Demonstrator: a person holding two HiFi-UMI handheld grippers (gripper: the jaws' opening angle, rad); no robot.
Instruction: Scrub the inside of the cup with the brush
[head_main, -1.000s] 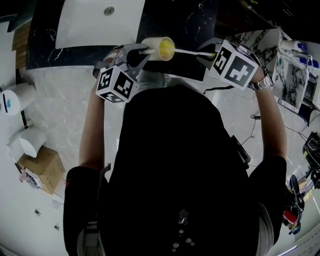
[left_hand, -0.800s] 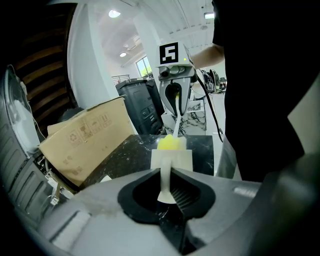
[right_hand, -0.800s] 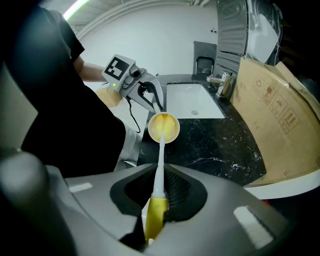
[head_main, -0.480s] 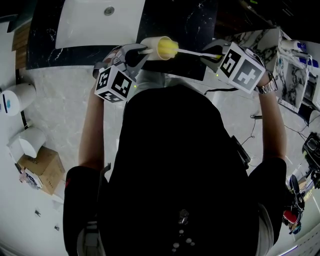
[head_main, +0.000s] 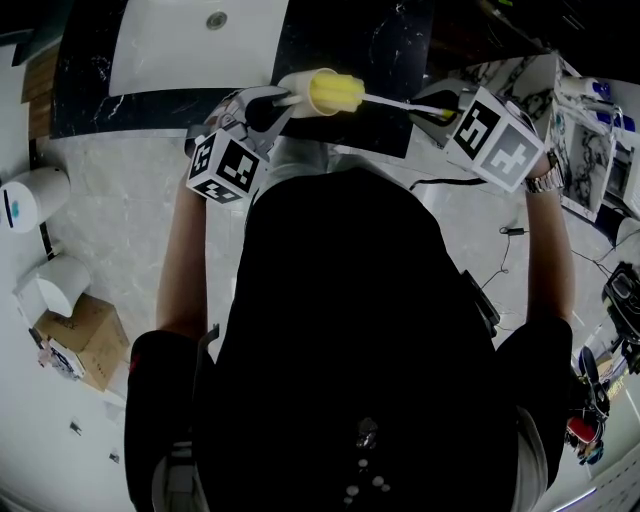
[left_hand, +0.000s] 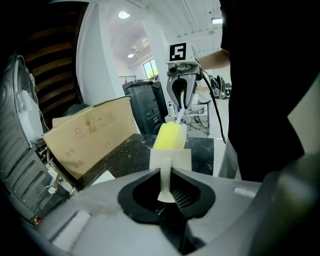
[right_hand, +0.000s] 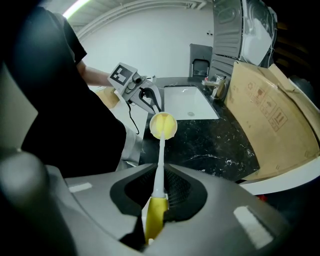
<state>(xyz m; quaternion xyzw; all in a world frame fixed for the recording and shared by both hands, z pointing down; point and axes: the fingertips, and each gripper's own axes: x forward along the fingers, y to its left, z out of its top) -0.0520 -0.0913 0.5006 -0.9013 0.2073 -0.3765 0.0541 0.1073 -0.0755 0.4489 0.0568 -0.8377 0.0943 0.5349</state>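
Note:
A cream cup (head_main: 293, 90) lies on its side over the counter edge, mouth to the right. My left gripper (head_main: 262, 106) is shut on the cup's handle (left_hand: 164, 176), which stands between its jaws. Beyond it are the cup (left_hand: 170, 159) and the yellow sponge head (left_hand: 170, 136). The brush's sponge head (head_main: 337, 92) is mostly outside the cup's mouth. Its white handle (head_main: 405, 104) runs right to my right gripper (head_main: 442, 108). In the right gripper view, the gripper (right_hand: 160, 192) is shut on the handle (right_hand: 161, 160). The sponge (right_hand: 164, 123) covers the cup's mouth; only the rim (right_hand: 151, 125) shows.
A white sink (head_main: 200, 40) is set in the black marble counter (head_main: 380, 40) just behind the cup. A big cardboard sheet (right_hand: 270, 110) leans at the counter's far end. On the floor to the left stand paper rolls (head_main: 35, 195) and a small box (head_main: 85, 335).
The right gripper has drawn back to the right, pulling the sponge head from inside the cup to just outside its mouth. The left gripper and cup have barely moved.

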